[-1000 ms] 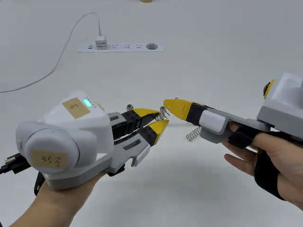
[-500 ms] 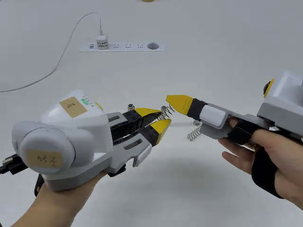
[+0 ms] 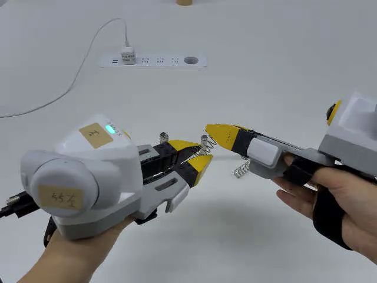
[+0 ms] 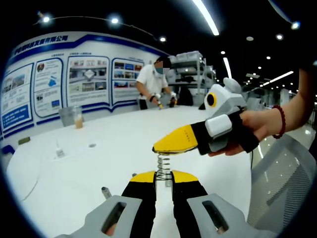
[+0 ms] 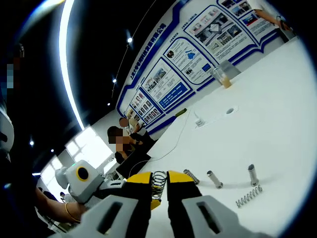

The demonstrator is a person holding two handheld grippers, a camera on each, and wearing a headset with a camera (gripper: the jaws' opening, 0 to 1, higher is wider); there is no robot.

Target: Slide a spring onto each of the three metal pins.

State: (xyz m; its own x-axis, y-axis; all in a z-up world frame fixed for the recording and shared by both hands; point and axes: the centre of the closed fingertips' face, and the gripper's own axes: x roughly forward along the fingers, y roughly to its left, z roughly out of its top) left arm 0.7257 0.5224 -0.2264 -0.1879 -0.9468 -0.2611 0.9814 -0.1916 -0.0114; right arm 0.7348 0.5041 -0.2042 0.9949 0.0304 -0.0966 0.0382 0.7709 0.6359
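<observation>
A small steel spring [image 3: 206, 143] hangs in the air between my two grippers. My left gripper [image 3: 193, 153] is shut on its lower end, and the coil rises from between the yellow tips [image 4: 163, 163]. My right gripper [image 3: 213, 132] is shut on the other end, with the spring [image 5: 158, 181] seated between its tips. On the table a loose spring [image 3: 241, 169] lies under the right gripper. One metal pin [image 3: 164, 136] stands behind the left jaws. The right gripper view has two bare pins [image 5: 214, 179] [image 5: 252, 174] and a third pin that seems to carry a spring [image 5: 190, 175].
A white power strip [image 3: 152, 60] with a plugged charger and its cable [image 3: 82, 59] lies at the far side of the white table [image 3: 235, 236]. People stand at the table's far end in the gripper views.
The right gripper's tip lifted a little and has come back down to the spring's end. The left gripper has barely moved.
</observation>
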